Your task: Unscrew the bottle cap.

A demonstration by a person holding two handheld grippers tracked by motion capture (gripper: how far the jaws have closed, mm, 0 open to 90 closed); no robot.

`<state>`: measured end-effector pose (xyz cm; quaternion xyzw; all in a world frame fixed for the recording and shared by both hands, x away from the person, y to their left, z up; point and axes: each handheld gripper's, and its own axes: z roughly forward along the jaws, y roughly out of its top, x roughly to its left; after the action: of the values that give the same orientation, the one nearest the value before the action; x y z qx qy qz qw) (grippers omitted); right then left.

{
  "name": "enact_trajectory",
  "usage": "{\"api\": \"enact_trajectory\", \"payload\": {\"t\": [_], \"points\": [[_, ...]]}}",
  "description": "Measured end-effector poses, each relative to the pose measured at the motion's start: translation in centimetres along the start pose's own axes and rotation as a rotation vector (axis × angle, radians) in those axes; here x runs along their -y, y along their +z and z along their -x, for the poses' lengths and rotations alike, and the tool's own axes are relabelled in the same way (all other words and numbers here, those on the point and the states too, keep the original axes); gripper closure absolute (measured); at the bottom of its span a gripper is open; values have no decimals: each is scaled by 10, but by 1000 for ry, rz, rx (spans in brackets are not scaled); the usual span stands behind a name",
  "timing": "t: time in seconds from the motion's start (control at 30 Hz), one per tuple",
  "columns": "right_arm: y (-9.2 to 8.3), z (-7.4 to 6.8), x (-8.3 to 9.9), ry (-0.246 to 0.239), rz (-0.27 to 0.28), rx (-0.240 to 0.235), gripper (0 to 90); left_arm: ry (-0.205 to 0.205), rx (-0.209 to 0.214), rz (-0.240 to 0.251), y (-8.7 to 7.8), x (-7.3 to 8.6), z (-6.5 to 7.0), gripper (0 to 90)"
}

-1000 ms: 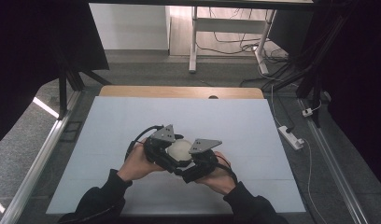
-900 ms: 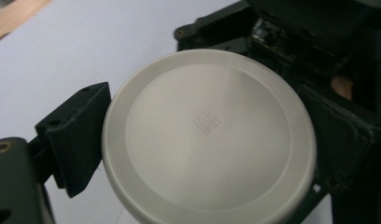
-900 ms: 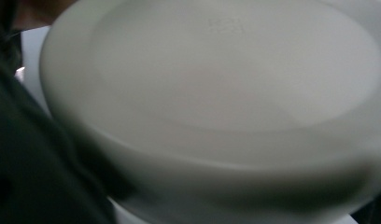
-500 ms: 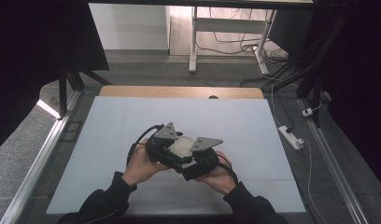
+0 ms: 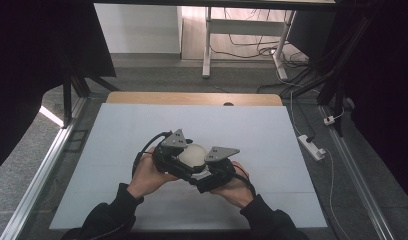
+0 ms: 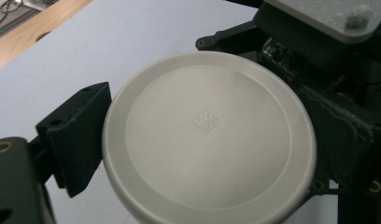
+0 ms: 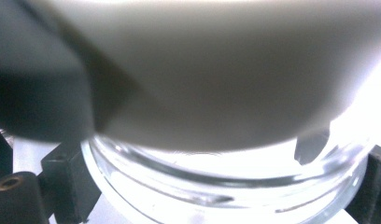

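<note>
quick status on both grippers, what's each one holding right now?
Left gripper: closed on the white lid, one jaw on each side of its rim.
Right gripper: jaws around the clear glass jar under the lid; looks gripped.

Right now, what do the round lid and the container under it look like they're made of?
The lid looks like matte off-white plastic: an opaque, smooth disc with a moulded rim and a small embossed mark at its centre. The container beneath it looks like clear glass, perhaps hard plastic: transparent, with bright glossy highlights along a thick rounded wall.
</note>
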<state>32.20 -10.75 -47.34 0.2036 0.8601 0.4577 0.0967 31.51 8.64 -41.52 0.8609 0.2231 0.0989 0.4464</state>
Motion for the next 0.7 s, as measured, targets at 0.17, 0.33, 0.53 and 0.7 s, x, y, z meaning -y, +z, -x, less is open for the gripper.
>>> {"api": "enact_trajectory", "payload": {"t": [0.17,0.33,0.53,0.7], "points": [[-1,3,1,8,-2,7,64,-1,-7,2,-4,1,-1,84],[-2,5,2,9,-2,12,64,-4,-8,5,-10,4,-1,84],[-5,10,2,14,1,24,64,-11,-5,10,-14,9,-1,84],[-8,14,2,19,6,36,64,-10,-3,16,-18,14,0,84]]}}
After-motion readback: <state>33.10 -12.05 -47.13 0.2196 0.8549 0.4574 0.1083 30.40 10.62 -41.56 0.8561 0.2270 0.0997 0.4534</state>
